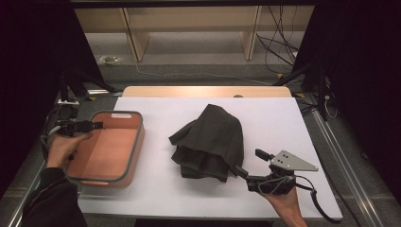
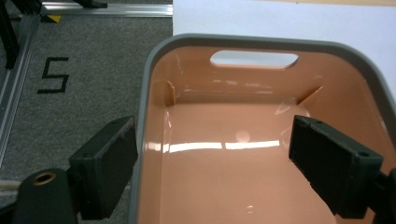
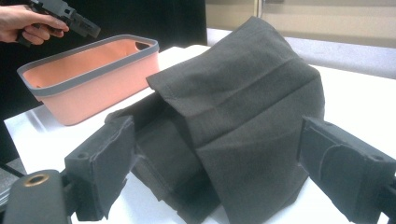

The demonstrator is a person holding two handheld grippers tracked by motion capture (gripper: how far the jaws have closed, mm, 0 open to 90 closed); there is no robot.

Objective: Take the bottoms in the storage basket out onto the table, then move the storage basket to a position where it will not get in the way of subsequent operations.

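A dark grey folded cloth (image 1: 213,139) lies in a heap at the middle of the white table (image 1: 274,118). To its left stands an empty salmon basin (image 1: 137,142) with a grey rim. My left gripper (image 1: 92,126) hovers open above the basin's left rim; in the left gripper view its jaws straddle that rim (image 2: 243,42), one outside and one over the bare inside. My right gripper (image 1: 250,163) is open at the cloth's near right corner. In the right gripper view the cloth (image 3: 247,102) lies just ahead of the spread jaws, with the basin (image 3: 93,88) and the left gripper (image 3: 70,18) beyond.
Grey carpet surrounds the table, with a black "5" mark (image 2: 53,74) on it left of the basin. Cables (image 1: 279,42) and wooden shelf legs (image 1: 135,38) lie behind the table. A metal rail (image 1: 345,165) runs along the right side.
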